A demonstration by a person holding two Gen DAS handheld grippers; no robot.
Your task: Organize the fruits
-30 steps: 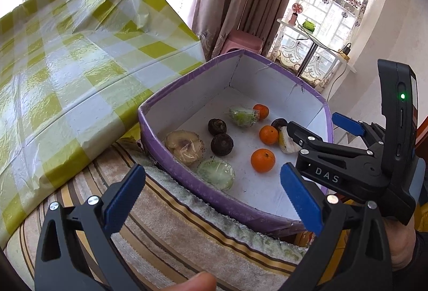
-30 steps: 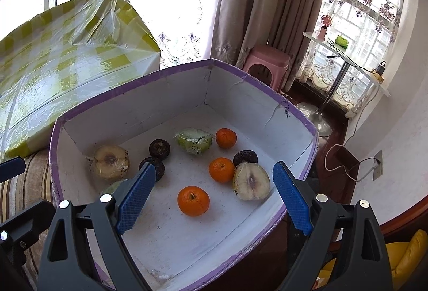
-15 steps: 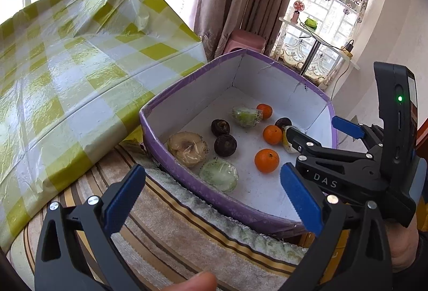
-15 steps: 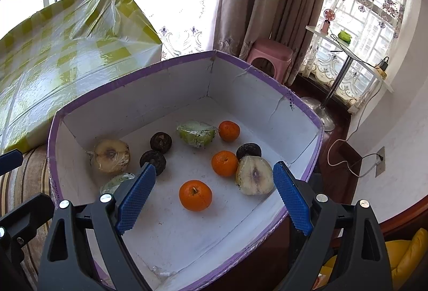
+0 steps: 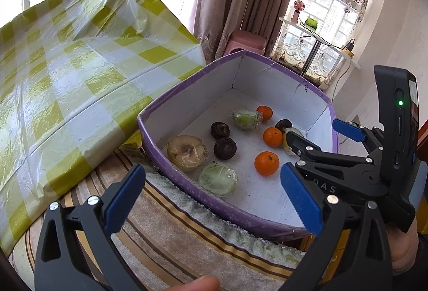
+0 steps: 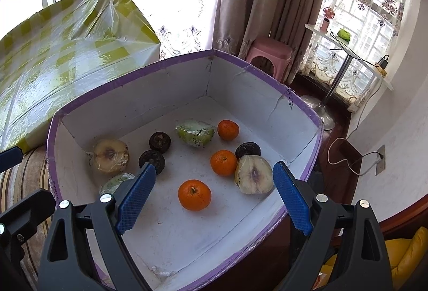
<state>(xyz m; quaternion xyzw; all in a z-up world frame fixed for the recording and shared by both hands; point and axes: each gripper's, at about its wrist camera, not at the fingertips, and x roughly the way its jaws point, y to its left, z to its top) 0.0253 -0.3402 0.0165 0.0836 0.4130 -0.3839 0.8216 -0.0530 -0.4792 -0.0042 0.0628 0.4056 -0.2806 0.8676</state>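
My left tongs point(image 5: 211, 194) and right tongs point(image 6: 214, 194) both gape wide, empty, above a purple-rimmed white box point(image 6: 133, 93). Inside lie three glossy oranges point(image 6: 194, 194), dark wrinkled fruits point(image 6: 160, 141) and plastic-wrapped fruit halves point(image 6: 253, 174).

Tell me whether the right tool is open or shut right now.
Open. The right tool has its two blue pads spread wide above the purple box, with nothing between them; the nearest orange lies untouched on the box floor.

Fruits point(image 6: 194, 194) in box point(image 6: 133, 93), table point(image 5: 67, 71) left
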